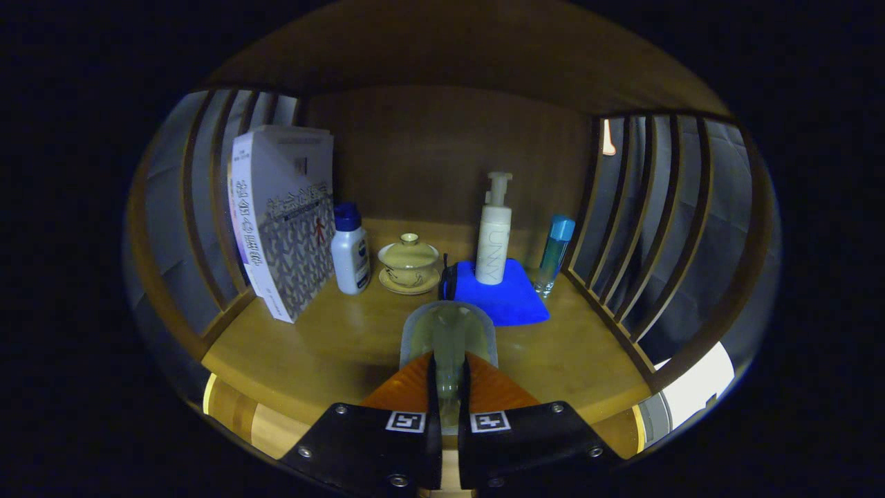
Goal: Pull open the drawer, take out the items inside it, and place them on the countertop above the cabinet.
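As claw (449,377) pinches, cup (449,332) protrudes.

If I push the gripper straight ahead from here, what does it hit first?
The gripper is shut on a clear glass. Straight ahead, that glass would probably meet the blue cloth under the white pump bottle first; depth is uncertain.

Gripper (449,377) is held level, pointed forward; fingers (408,387) are drawn almost together, clamped on a thin translucent piece (449,332) pinched between them.
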Demonstrator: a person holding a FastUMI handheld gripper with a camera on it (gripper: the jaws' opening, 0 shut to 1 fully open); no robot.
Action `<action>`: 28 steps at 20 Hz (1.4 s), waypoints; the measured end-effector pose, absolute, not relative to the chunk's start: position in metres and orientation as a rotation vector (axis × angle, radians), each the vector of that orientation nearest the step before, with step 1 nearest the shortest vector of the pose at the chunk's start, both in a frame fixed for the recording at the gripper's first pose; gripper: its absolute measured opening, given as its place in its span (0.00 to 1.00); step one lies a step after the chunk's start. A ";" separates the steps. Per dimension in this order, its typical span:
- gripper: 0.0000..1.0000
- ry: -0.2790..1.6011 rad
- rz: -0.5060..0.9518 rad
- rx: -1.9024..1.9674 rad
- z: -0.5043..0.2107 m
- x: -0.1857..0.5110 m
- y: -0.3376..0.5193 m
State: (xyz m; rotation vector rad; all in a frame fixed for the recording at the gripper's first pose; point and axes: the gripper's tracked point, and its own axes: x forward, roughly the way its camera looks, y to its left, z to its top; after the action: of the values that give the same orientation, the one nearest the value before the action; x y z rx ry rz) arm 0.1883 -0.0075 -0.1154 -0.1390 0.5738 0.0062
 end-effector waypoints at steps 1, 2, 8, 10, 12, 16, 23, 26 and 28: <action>0.10 0.563 0.018 -0.132 -0.113 0.195 -0.006; 0.11 0.561 0.023 -0.120 -0.113 0.200 -0.005; 0.19 0.582 0.013 -0.066 -0.119 0.214 -0.011; 0.21 0.580 0.021 -0.069 -0.122 0.216 -0.010; 0.24 0.577 0.035 -0.082 -0.124 0.216 -0.007; 0.60 0.509 0.063 -0.115 -0.108 0.209 0.004; 0.95 0.278 0.122 -0.107 -0.033 0.154 0.027; 0.95 0.183 0.148 -0.097 -0.009 0.111 0.040; 0.95 0.147 0.173 -0.079 -0.003 0.078 0.052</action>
State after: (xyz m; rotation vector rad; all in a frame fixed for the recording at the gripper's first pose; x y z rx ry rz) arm 0.0782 0.0519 -0.0026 -0.0790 0.1466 0.1727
